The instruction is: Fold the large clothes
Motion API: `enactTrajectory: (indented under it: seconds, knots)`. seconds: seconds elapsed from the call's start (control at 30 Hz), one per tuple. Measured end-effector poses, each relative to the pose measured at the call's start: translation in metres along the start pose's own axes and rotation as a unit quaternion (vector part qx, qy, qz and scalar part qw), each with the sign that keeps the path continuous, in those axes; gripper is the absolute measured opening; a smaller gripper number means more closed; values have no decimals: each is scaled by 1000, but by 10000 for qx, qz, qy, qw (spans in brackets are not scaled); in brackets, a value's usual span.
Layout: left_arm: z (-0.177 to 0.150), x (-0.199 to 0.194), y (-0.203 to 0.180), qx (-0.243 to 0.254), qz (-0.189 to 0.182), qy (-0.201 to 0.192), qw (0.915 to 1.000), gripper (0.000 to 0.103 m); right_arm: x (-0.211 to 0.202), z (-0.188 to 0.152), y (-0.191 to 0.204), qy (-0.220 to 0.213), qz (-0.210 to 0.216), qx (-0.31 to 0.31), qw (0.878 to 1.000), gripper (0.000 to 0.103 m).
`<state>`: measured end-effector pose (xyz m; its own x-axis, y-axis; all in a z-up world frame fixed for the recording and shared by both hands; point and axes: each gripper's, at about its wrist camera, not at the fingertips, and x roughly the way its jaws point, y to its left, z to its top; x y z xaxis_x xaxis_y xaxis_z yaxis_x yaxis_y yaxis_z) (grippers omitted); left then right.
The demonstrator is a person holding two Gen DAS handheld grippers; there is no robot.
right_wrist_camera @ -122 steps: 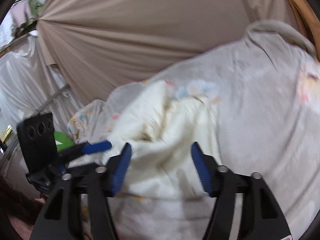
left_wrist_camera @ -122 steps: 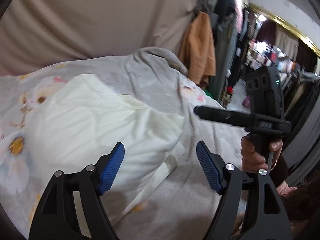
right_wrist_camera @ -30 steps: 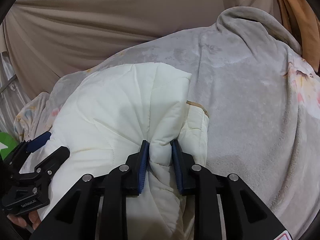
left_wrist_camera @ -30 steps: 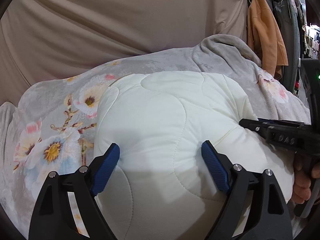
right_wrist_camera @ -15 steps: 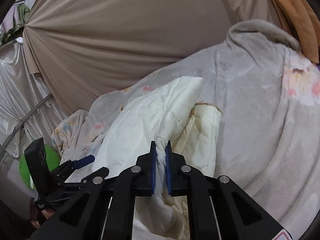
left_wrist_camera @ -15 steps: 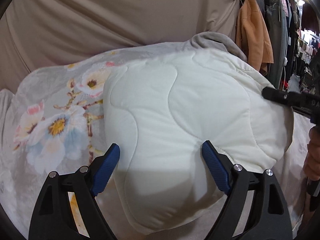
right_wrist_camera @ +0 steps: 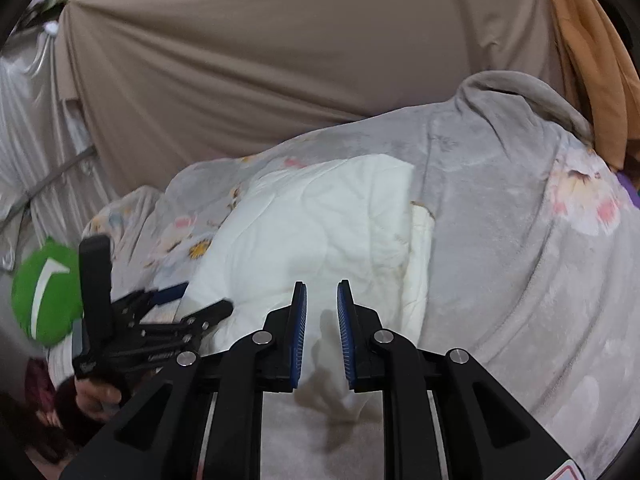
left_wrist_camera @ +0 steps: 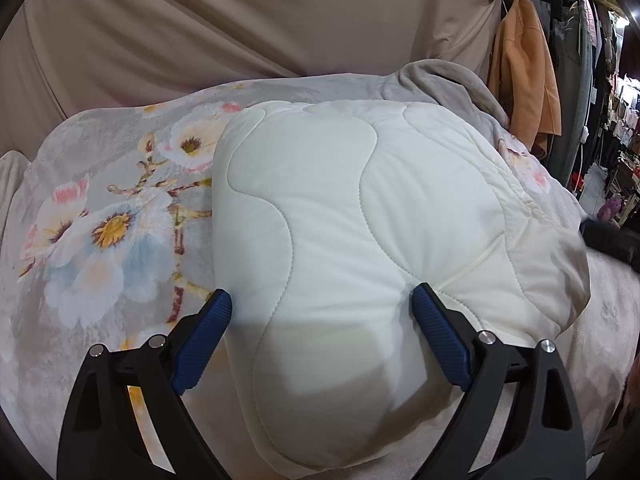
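Note:
A cream quilted garment (left_wrist_camera: 360,200) lies folded into a thick pad on a grey floral blanket (left_wrist_camera: 100,220). My left gripper (left_wrist_camera: 320,298) straddles its near part, jaws wide and still opening, pads beside the cloth without pressing it. In the right wrist view the garment (right_wrist_camera: 320,220) lies below and beyond my right gripper (right_wrist_camera: 321,288). Its jaws are opening from a narrow gap with nothing between them. The left gripper (right_wrist_camera: 204,297) shows there at the garment's left edge. One black finger (left_wrist_camera: 608,242) of the right gripper enters the left wrist view at the right.
A beige curtain (left_wrist_camera: 240,20) hangs behind the bed. An orange coat (left_wrist_camera: 520,72) hangs at the right, with cluttered racks beyond. A green cushion (right_wrist_camera: 44,292) sits at the far left, and a person's hand (right_wrist_camera: 96,396) holds the left gripper's handle.
My right gripper let go of the pinched garment fold and drew back and up. The garment dropped flat onto the blanket. My left gripper's jaws spread slightly wider.

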<state>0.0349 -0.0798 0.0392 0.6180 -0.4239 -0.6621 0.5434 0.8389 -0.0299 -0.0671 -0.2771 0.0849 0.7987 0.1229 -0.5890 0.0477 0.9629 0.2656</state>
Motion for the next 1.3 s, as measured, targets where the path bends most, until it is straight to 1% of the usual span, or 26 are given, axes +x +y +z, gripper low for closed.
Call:
enactTrajectory:
  seconds: [0.03, 0.07, 0.1, 0.13, 0.17, 0.23, 0.3, 0.33, 0.4, 0.43, 0.47, 0.5, 0.53, 0.6, 0.7, 0.77, 0.87, 0.93, 0.97, 1.0, 1.03, 1.07, 1.13, 1.23, 1.27, 1.3]
  knots:
    - [0, 0, 0, 6, -9, 0, 10000, 90, 5, -4, 5, 132, -57, -101, 9998, 15]
    - [0, 0, 0, 7, -23, 1, 10000, 90, 14, -10, 6, 318, -212, -177, 9991, 14]
    - [0, 0, 0, 13, -49, 9, 10000, 90, 30, -16, 4, 526, -473, -207, 9973, 8]
    - [0, -1, -3, 40, -43, 18, 10000, 90, 43, -23, 0, 694, -594, -202, 9956, 6]
    - [-1, -1, -5, 100, 0, 11, 9999, 90, 57, -29, -7, 825, -585, -115, 9948, 5]
    - [-2, -1, -8, 150, 100, -10, 9998, 90, 66, -36, -17, 833, -463, 141, 9953, 5]
    - [-2, -1, -6, 69, 84, 9, 9999, 90, 62, -32, -15, 829, -455, 178, 9954, 5]
    - [-1, -1, -4, 24, 58, 19, 10000, 90, 54, -29, -13, 793, -436, 241, 9956, 6]
    - [-1, -1, -1, -44, 35, 26, 10000, 90, 38, -25, -7, 637, -249, 292, 9972, 8]
    - [-1, -1, -1, -63, 36, 25, 10000, 90, 31, -25, -4, 553, -251, 237, 9979, 8]
    - [-1, -1, -2, -59, 38, 21, 10000, 90, 29, -25, -3, 516, -349, 172, 9979, 8]
    - [0, -1, -1, -45, 43, 20, 10000, 90, 31, -28, -2, 523, -512, 77, 9973, 5]
    - [-1, 0, -3, -9, 45, 21, 10000, 91, 39, -30, -3, 600, -574, 33, 9965, 5]
    - [-2, 0, -6, 73, 115, 16, 9999, 91, 59, -37, -11, 844, -565, 105, 9948, 4]
    - [-2, -1, -6, 27, 149, -3, 9999, 91, 58, -35, -11, 834, -501, 162, 9951, 5]
    - [-1, -3, -3, -64, 76, 16, 9999, 91, 48, -28, -9, 723, -375, 197, 9965, 7]
    - [-1, -2, -3, -81, 79, 18, 9999, 91, 27, -10, -10, 398, -106, 339, 9986, 16]
    - [-1, -2, -5, -52, 120, -1, 9999, 91, 17, 4, -17, 173, -52, 442, 9989, 31]
    - [-1, -2, -6, -49, 129, -4, 9999, 91, 16, 11, -22, 82, -88, 512, 9986, 35]
    - [-1, -2, -6, -55, 128, -3, 9999, 91, 16, 17, -27, 29, -135, 563, 9983, 42]
    - [-1, -1, -6, -61, 122, -1, 9999, 91, 20, 23, -34, 7, -174, 621, 9979, 46]
    - [-1, -1, -6, -67, 120, 2, 9999, 92, 26, 28, -39, 39, -183, 670, 9976, 47]
    - [-1, -1, -6, -84, 117, 7, 9999, 92, 43, 35, -48, 199, -123, 800, 9965, 52]
    - [-1, -1, -5, -93, 119, 6, 9999, 93, 77, 40, -60, 562, -11, 1071, 9927, 53]
    - [-1, 0, -5, -105, 122, 3, 9999, 93, 89, 39, -62, 682, 26, 1132, 9912, 50]
    - [-1, 0, -4, -115, 115, 7, 9999, 93, 96, 38, -62, 735, 46, 1161, 9905, 38]
